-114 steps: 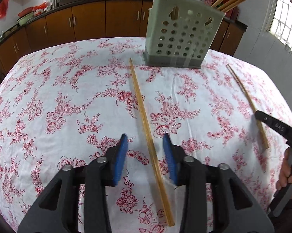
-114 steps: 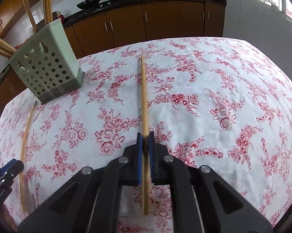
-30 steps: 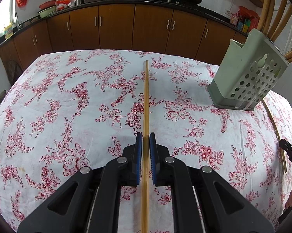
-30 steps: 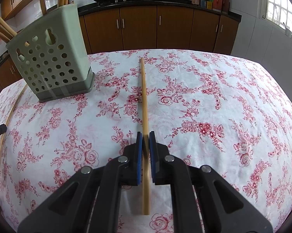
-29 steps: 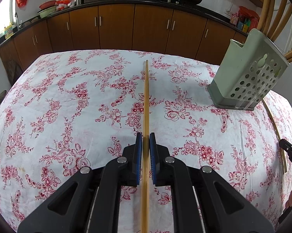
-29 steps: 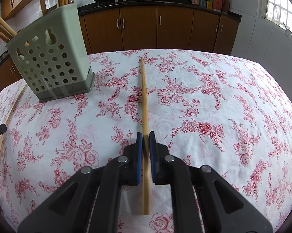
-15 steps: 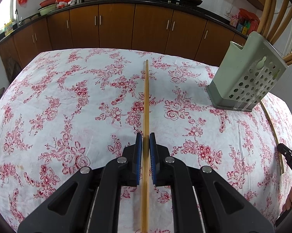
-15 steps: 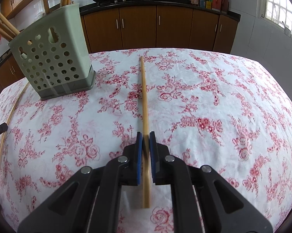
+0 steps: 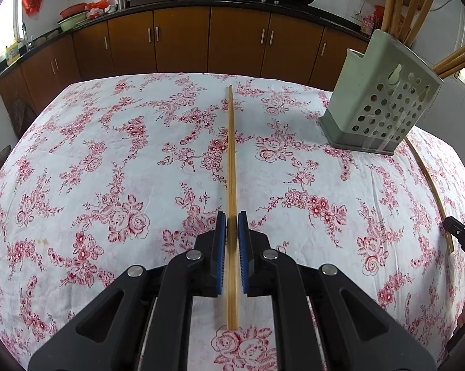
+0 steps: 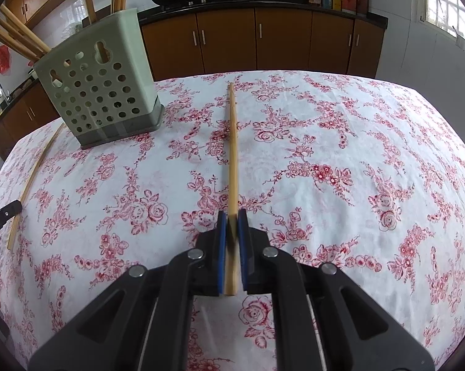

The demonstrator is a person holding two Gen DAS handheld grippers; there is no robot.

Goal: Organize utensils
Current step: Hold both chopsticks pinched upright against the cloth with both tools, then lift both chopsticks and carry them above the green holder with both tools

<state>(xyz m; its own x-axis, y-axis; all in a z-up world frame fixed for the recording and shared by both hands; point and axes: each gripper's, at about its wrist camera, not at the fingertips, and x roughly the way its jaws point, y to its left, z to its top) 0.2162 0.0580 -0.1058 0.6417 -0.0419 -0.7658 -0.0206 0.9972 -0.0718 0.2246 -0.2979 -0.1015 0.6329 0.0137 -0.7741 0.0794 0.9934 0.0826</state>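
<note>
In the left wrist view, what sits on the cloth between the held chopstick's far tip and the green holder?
Nothing: in the left wrist view only bare floral tablecloth lies between the chopstick in the left gripper and the green utensil holder.

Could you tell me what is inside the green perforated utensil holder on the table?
Several long wooden chopsticks stand in the utensil holder, their tops leaning out above its rim. Their lower ends are mostly covered by the walls, so the exact count is unclear.

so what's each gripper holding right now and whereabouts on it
Each holds one chopstick. The left gripper clamps its chopstick near the rear end; the right gripper clamps its chopstick closer still to the rear end.
</note>
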